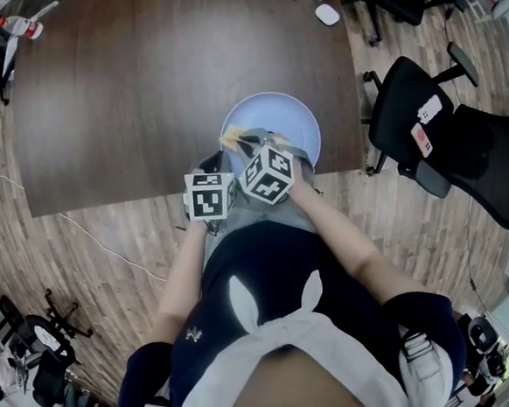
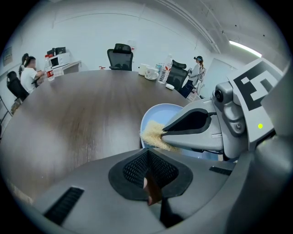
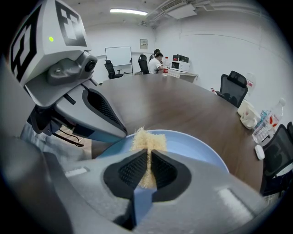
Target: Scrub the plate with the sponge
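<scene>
pale blue plate sits at the near edge of the dark wood tabletop. the only thing in it is the tan fibrous sponge, over its near left part. the right gripper has its fingers clamped on the sponge. the left gripper is just beside the plate's left rim, fingers closed together with nothing between them.

Office mtg rm: big conf table, swivel chairs, whiteboard.
</scene>
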Available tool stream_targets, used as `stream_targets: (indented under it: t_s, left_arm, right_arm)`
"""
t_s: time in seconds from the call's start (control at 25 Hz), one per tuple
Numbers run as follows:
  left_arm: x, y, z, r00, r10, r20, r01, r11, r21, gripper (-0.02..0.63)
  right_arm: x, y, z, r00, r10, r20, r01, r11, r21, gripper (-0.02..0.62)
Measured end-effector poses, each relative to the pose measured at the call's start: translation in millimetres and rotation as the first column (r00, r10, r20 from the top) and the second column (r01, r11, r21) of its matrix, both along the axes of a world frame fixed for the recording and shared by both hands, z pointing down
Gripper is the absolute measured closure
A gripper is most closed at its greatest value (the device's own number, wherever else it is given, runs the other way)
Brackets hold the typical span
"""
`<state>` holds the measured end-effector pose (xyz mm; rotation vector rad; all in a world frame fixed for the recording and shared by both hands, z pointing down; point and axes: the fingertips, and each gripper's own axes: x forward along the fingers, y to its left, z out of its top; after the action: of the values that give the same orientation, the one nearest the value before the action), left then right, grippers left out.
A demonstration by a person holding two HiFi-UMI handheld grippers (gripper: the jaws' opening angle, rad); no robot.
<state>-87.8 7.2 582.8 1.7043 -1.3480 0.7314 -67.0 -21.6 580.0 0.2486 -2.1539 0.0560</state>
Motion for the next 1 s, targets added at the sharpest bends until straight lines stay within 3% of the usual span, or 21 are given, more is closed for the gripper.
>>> stream_targets:
  t_s: [1.0]
  left_arm:
    - [-0.5, -11.5, 2.7, 1.0, 0.023, -0.018, -0.023, 0.999, -0.034, 0.6]
  right_arm:
    - [2.9, -39.6, 12.3, 0.999, 0.039, -0.024, -0.04, 0.999, -0.021, 0.571]
